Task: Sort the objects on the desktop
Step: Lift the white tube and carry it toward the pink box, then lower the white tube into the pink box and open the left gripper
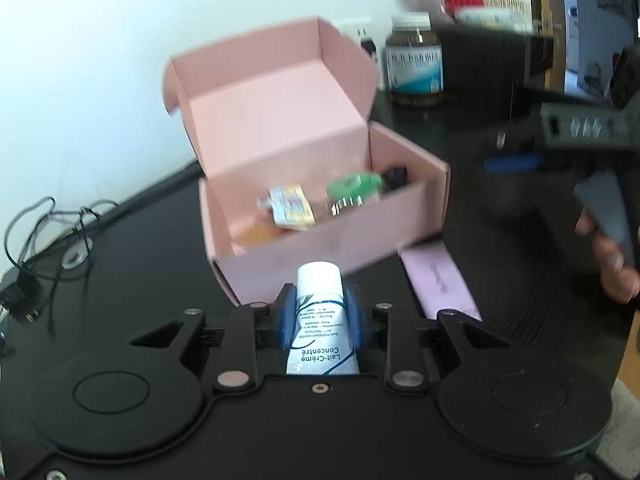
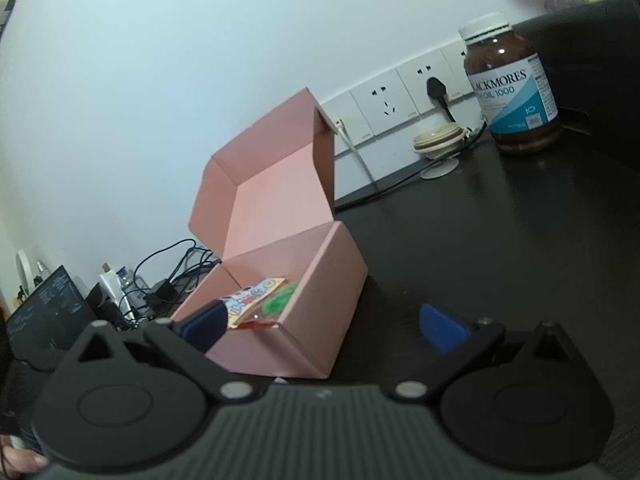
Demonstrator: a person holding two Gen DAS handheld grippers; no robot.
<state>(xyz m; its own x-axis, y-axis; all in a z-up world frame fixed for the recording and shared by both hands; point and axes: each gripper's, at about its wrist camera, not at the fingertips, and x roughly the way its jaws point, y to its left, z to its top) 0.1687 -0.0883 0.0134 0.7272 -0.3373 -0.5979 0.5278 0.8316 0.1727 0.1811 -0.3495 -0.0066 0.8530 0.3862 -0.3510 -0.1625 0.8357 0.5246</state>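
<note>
One tube (image 1: pixel 323 312) of white cream, cap pointing away, sits clamped between the blue pads of the left hand-held gripper (image 1: pixel 322 316) in the left wrist view, so that gripper is closed on it, just short of the near wall of the pink box (image 1: pixel 320 256). The box stands open on the black bench (image 1: pixel 132 280), its lid tipped back toward the wall. Inside I count one pale yellow packet (image 1: pixel 290 208), one green item (image 1: pixel 352 188), one small dark thing at the far right corner and something orange low at the near left, too blurred to name. One flat pink strip (image 1: pixel 440 284) lies on the bench just right of the box, one brown bottle (image 1: pixel 416 64) stands far right, and one tangle of cable with a plug (image 1: pixel 24 300) lies at the left. The step in hand looks like carrying the tube to the box; the next move, I judge, calls for lifting it over the near wall and opening the jaws above a free patch. From the right wrist view, the right hand-held gripper (image 2: pixel 324 328) stands wide open with nothing between its two blue pads, hanging near the box's near right corner. The same box shows one printed packet (image 2: pixel 252 298) and one green item (image 2: pixel 280 300). Beyond it are one brown bottle (image 2: pixel 516 88) at the far right, one row of wall sockets (image 2: pixel 384 106) with a single black plug in it, and one small round cream thing (image 2: pixel 438 140) near the sockets.
</note>
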